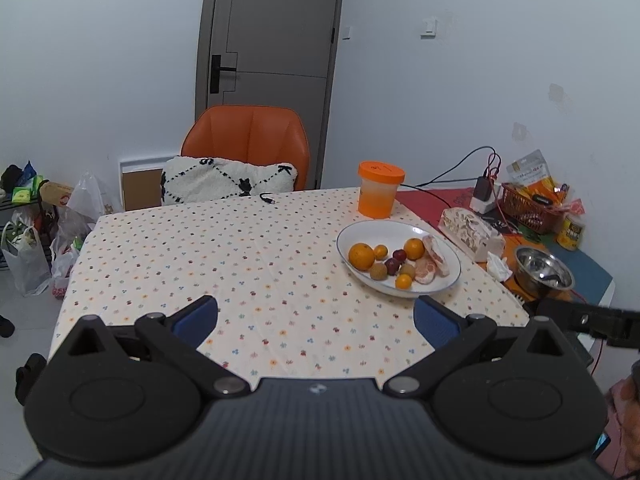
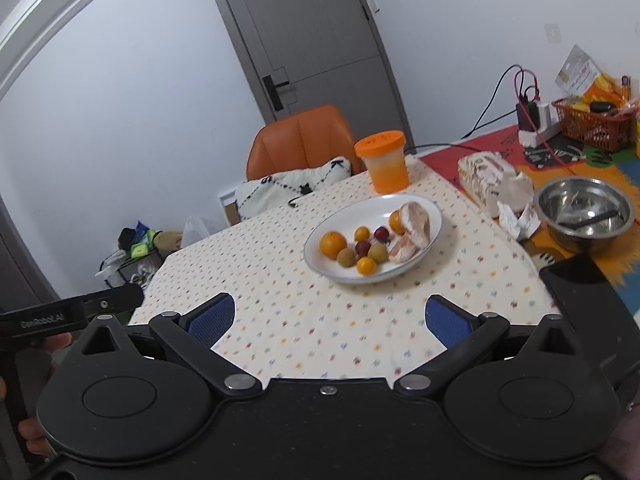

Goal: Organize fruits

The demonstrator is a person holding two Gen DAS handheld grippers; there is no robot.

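Both hand-held grippers, left (image 1: 316, 318) and right (image 2: 330, 318), gape wide and empty above the counter (image 1: 200, 248); white plate (image 2: 434, 216) carries two oranges, two plums.

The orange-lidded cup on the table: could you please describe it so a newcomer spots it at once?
Start at the white plate of fruit on the dotted tablecloth. Just behind it, toward the orange chair, stands the cup. It is the only upright container there, cloudy-sided with an orange lid.
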